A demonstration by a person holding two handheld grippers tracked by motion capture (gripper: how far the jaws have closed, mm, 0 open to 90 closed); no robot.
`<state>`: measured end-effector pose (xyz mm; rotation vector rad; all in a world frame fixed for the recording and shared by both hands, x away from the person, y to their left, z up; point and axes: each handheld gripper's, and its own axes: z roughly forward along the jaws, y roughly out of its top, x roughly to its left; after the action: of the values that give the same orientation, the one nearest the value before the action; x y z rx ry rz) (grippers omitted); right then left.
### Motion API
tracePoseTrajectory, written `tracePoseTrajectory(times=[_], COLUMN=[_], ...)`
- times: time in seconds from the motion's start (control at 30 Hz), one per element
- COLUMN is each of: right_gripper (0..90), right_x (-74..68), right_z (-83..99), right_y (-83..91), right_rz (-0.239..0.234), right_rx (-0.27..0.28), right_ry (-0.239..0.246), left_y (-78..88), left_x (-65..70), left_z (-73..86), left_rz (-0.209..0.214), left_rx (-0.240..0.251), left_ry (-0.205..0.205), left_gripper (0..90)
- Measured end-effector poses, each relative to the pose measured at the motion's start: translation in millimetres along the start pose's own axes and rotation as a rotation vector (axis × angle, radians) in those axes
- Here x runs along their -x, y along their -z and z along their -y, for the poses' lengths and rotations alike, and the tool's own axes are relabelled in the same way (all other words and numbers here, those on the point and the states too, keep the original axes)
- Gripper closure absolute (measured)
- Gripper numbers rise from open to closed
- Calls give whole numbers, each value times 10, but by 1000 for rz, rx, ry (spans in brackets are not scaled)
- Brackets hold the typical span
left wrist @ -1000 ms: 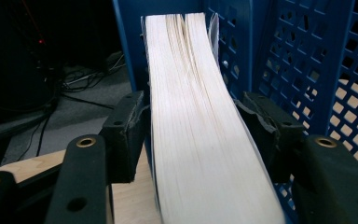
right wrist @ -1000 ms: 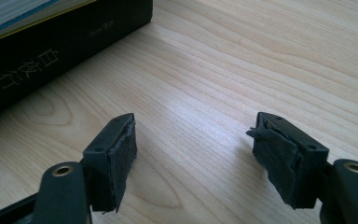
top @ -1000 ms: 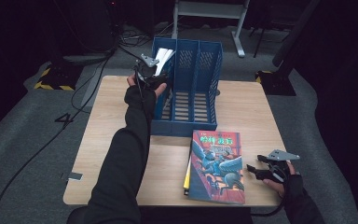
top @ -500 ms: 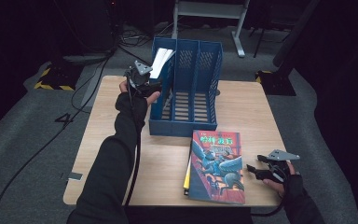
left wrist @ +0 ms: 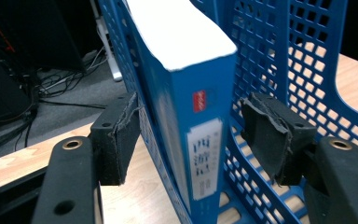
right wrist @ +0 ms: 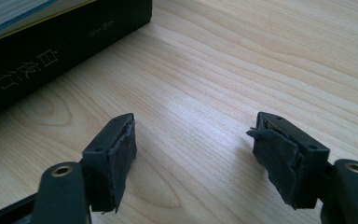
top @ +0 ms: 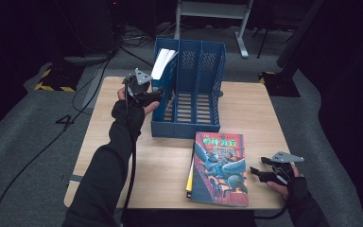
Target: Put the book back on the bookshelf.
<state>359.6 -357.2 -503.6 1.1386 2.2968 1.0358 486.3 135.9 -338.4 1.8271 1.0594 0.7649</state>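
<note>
A blue three-slot file rack (top: 189, 127) stands at the back of the wooden table. A blue book with white page edges (top: 160, 64) leans upright in its left slot. My left gripper (top: 152, 94) is at that slot's front. Its jaws have just been opening and now straddle the book's spine (left wrist: 205, 140) and the rack's left wall (left wrist: 270, 56), with neither pad pressing. A book with a colourful cover (top: 220, 168) lies on another book at the front. To their right, my right gripper (top: 259, 173) rests open and low over the bare wood (right wrist: 193, 149), near a dark spine (right wrist: 65, 42).
The table's front edge (top: 170, 207) runs just below the stacked books. The rack's middle and right slots (top: 203, 80) hold nothing. Cables (top: 94, 71) trail across the grey floor to the left, and a metal desk frame (top: 208, 9) stands behind the table.
My left hand has drawn back from the rack's top toward the person and slightly left. The blue book stays in the left slot. The right gripper has not moved.
</note>
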Motion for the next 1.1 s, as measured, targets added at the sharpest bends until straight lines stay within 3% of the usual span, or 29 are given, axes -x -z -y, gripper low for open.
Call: tracePoseTrajectory(times=[0.47, 0.87, 1.1], right_gripper=[304, 300, 276], right_x=[0, 3, 4], right_z=[0, -2, -5], right_y=[0, -1, -1], right_rz=[0, 0, 7], right_rx=[0, -2, -9], right_ry=[-1, -1, -3], left_y=[130, 199, 203], left_x=[143, 296, 413], left_z=[185, 543, 776], left_rz=[57, 144, 195], left_rx=[-17, -68, -118], left_ry=[-78, -138, -205], left_gripper=[357, 333, 319])
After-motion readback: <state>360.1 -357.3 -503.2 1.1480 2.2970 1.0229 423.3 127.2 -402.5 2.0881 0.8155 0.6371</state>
